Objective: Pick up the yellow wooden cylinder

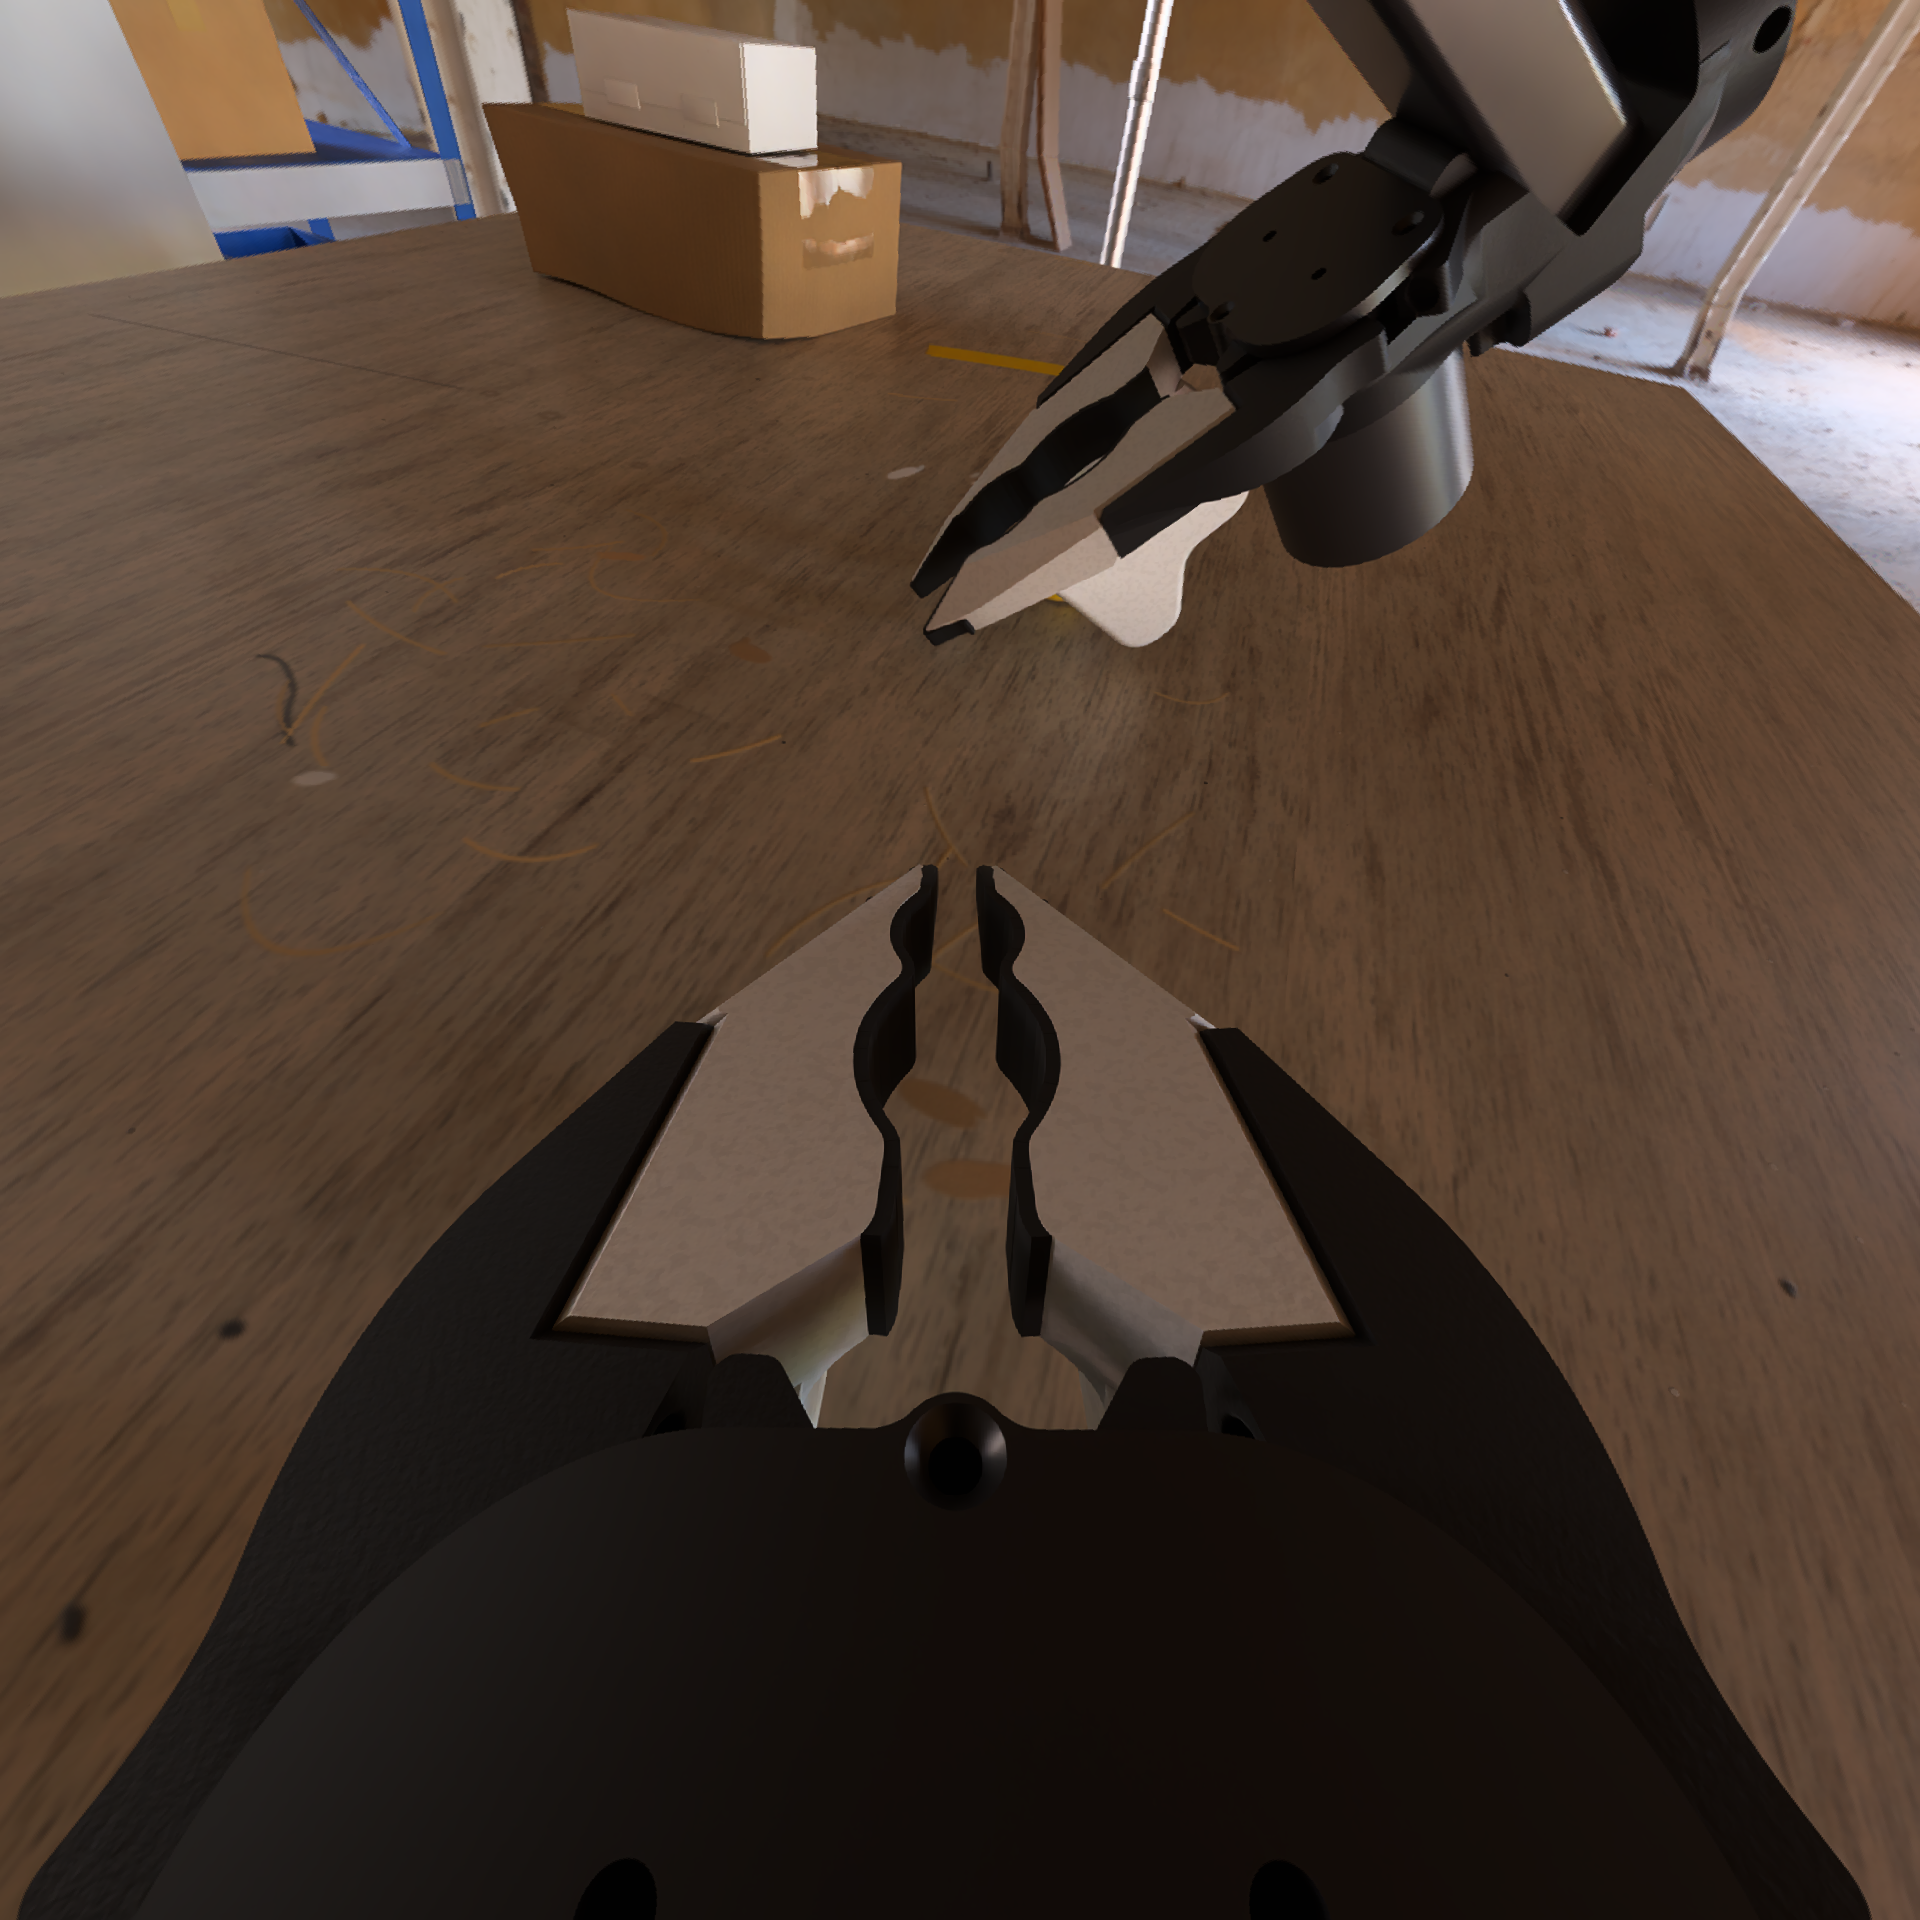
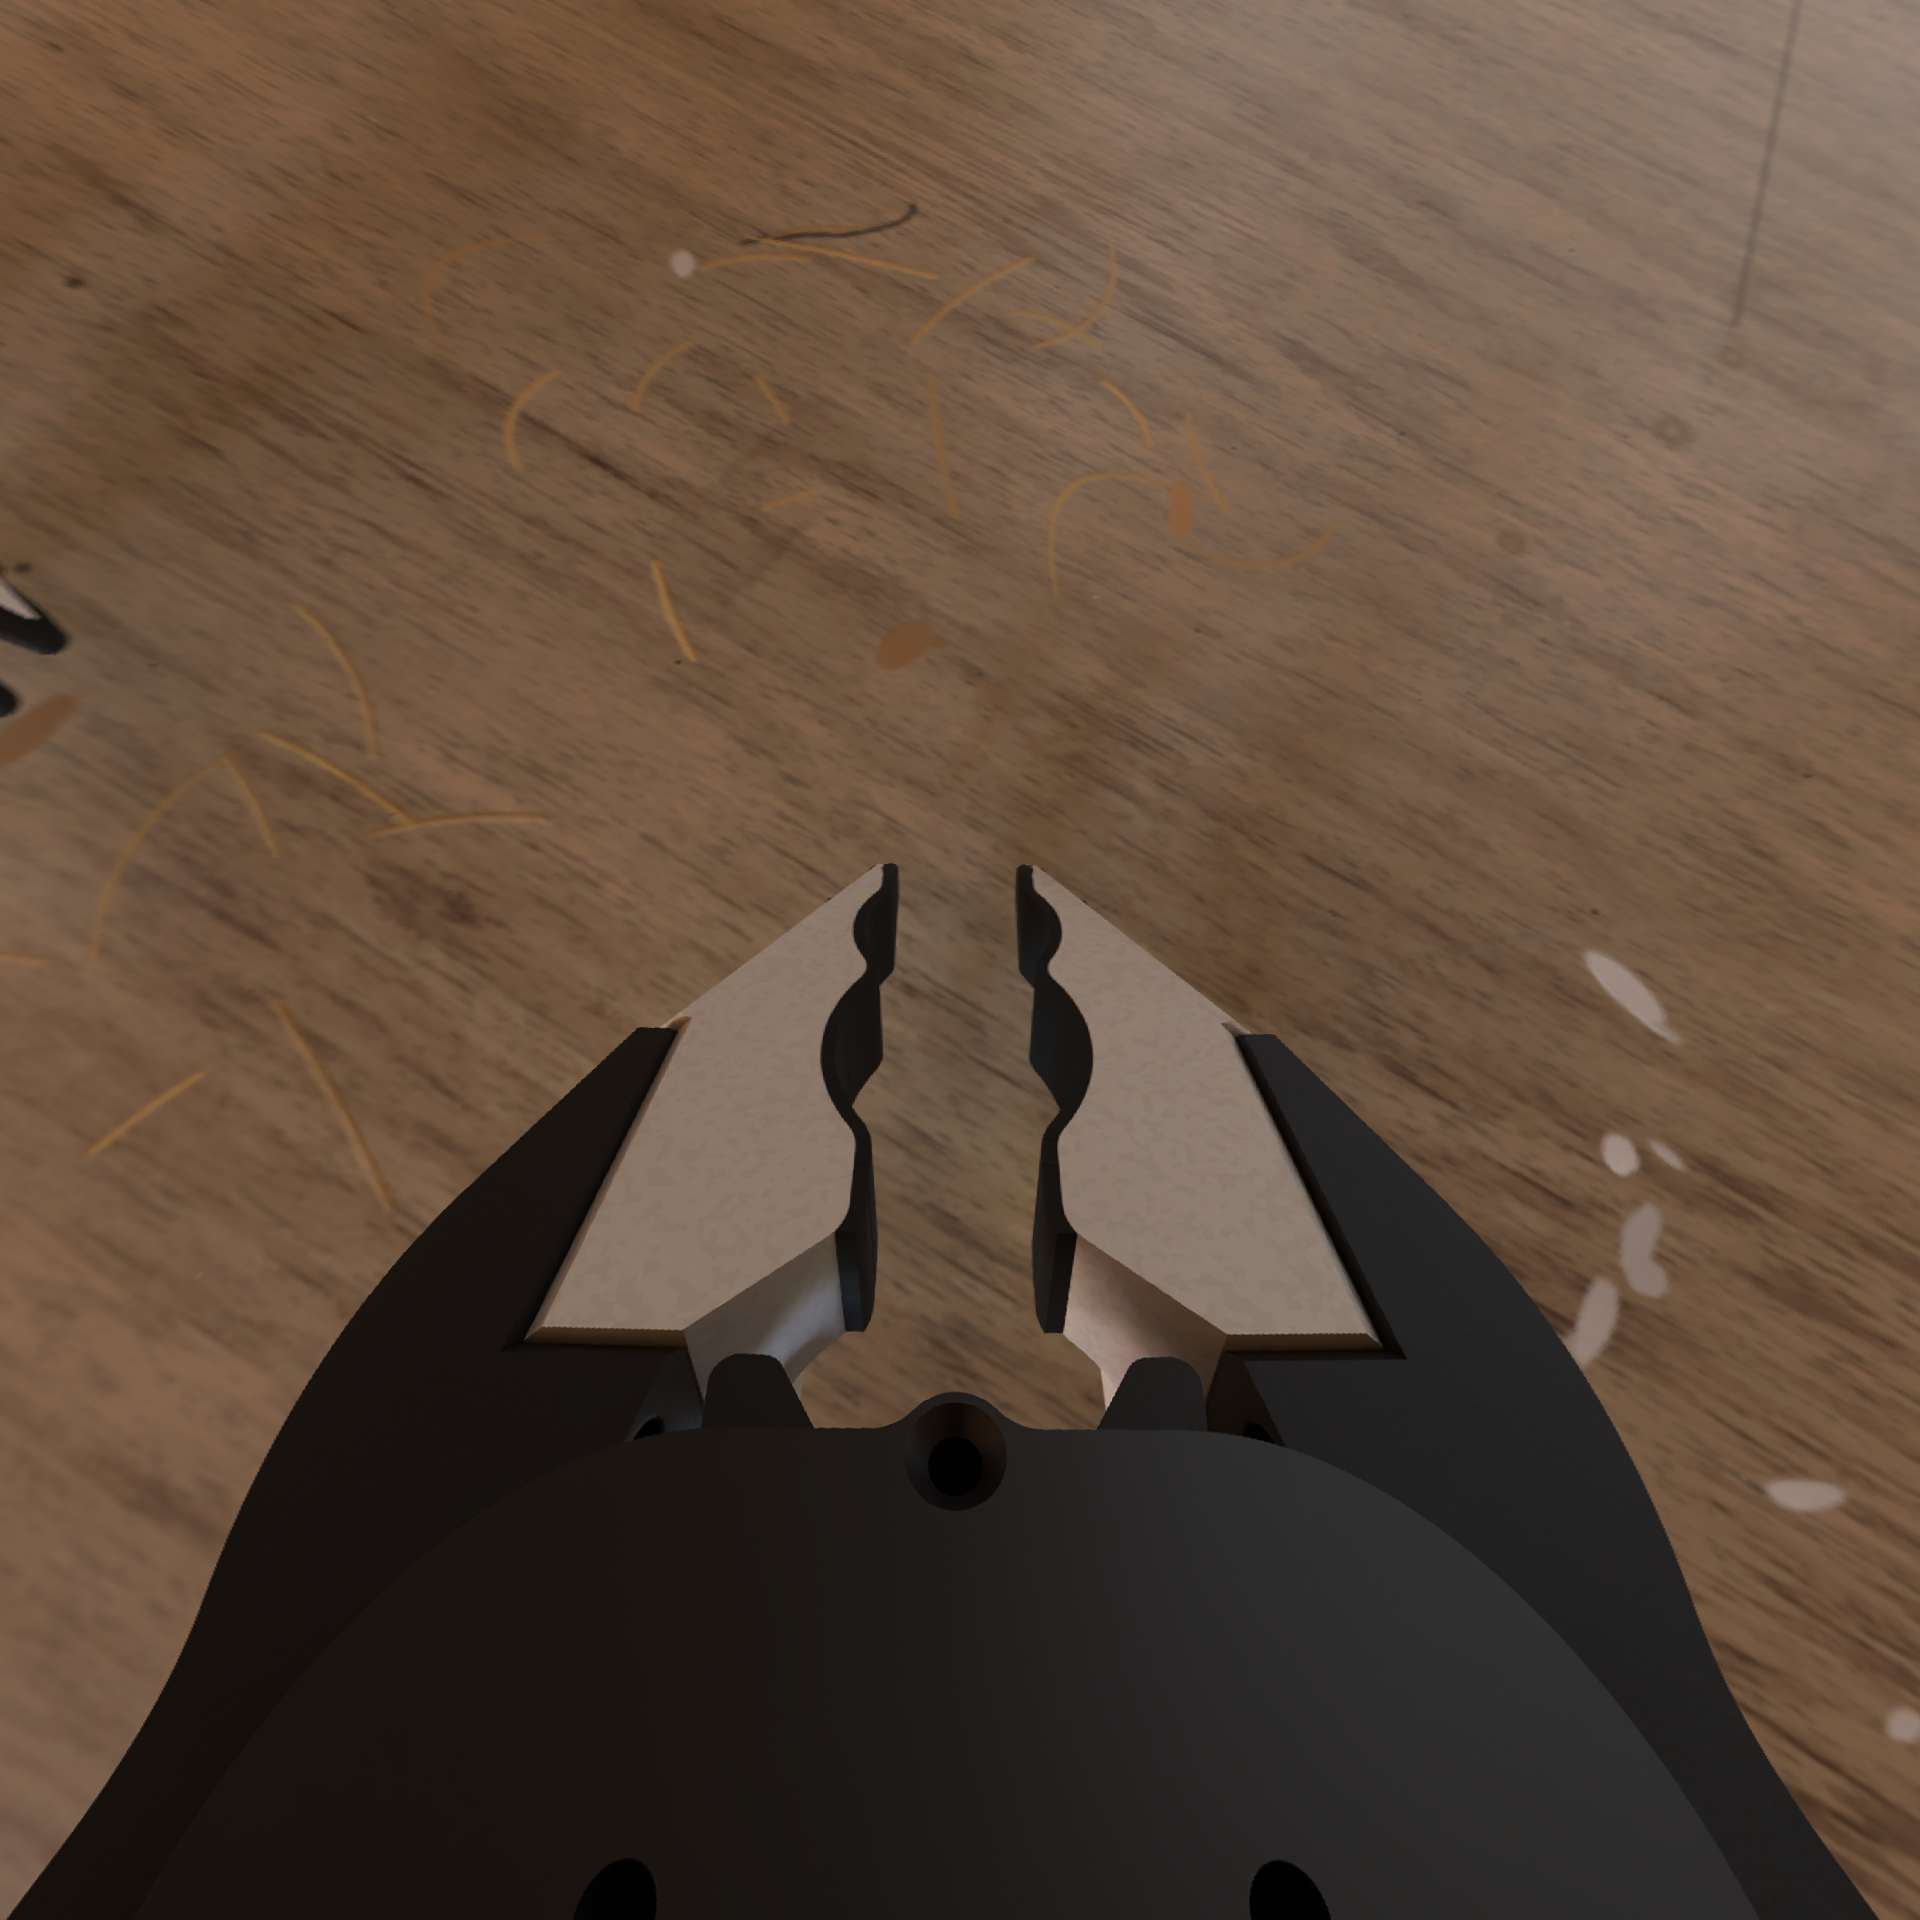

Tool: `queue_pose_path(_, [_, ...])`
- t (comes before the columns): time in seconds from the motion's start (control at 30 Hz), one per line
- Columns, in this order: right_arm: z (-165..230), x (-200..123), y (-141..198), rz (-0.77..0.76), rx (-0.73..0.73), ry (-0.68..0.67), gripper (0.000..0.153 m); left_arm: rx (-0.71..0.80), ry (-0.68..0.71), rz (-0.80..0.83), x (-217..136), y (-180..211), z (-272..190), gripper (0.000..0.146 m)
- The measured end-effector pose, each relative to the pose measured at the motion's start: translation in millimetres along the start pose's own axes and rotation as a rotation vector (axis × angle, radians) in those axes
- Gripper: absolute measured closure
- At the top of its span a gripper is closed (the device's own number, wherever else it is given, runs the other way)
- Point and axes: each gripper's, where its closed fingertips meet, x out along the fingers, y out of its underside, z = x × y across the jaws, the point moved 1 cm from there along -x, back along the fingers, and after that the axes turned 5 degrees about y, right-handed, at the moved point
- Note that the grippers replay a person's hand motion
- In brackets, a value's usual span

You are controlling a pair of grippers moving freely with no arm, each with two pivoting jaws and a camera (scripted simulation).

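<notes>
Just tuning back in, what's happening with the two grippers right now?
Neither gripper holds anything. The left gripper hovers over the wooden table, fingers slightly apart. The right gripper, a little wider, points down at the tabletop near a white object. A yellow strip farther back may be the cylinder; nothing grips it yet.
</notes>
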Motion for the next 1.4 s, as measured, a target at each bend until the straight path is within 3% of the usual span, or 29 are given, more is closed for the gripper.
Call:
queue_pose_path(0.17, [0, 1, 1, 0.032, -0.029, 0.003, 0.153, 0.0, 0.002, -0.001, -1, 0, 0, 0.139])
queue_pose_path(0.33, [4, -3, 0, 0.0, -0.07, -0.01, 0.153, 0.001, 0.001, -0.002, 0, 0, 0, 0.139])
queue_pose_path(0.47, [4, -26, -16, -0.204, -0.026, -0.093, 0.149, 0.003, 0.002, -0.001, 0, 0, 0, 0.139])
queue_pose_path(0.57, [1, -61, -31, -0.467, 0.023, -0.226, 0.131, 0.002, 0.004, 0.0, 0, 0, 0, 0.139])
queue_pose_path(0.7, [-24, -126, -50, -0.829, 0.104, -0.203, 0.12, 0.001, 0.004, 0.001, 0, 0, 0, 0.139])
queue_pose_path(0.8, [-40, -158, -54, -0.914, 0.162, -0.187, 0.07, 0.003, 0.004, 0.003, 1, 0, 0, 0.139])
queue_pose_path(0.87, [-48, -158, -47, -0.851, 0.148, -0.166, 0.045, 0.005, 0.002, 0.004, 1, 0, 0, 0.139])
queue_pose_path(0.93, [-59, -139, -28, -0.675, 0.048, -0.038, 0.024, 0.007, -0.001, 0.005, 1, 0, 0, 0.139])
queue_pose_path(1.0, [-59, -117, -3, -0.483, -0.105, 0.029, 0.021, 0.01, -0.003, 0.007, 1, 1, -1, 0.139])
queue_pose_path(1.07, [-52, -101, 16, -0.36, -0.144, -0.02, 0.031, 0.009, -0.004, 0.008, 1, 1, -1, 0.139])
queue_pose_path(1.2, [-51, -74, 36, -0.236, -0.035, -0.108, 0.061, 0.007, 0.0, 0.006, 1, 1, -1, 0.139])
queue_pose_path(1.33, [-48, -52, 55, 0.013, -0.035, -0.187, 0.066, 0.005, 0.001, 0.004, 1, 0, -1, 0.139])
queue_pose_path(1.4, [-48, -46, 55, 0.045, -0.056, -0.196, 0.07, 0.0, 0.003, 0.001, 1, 0, -1, 0.139])
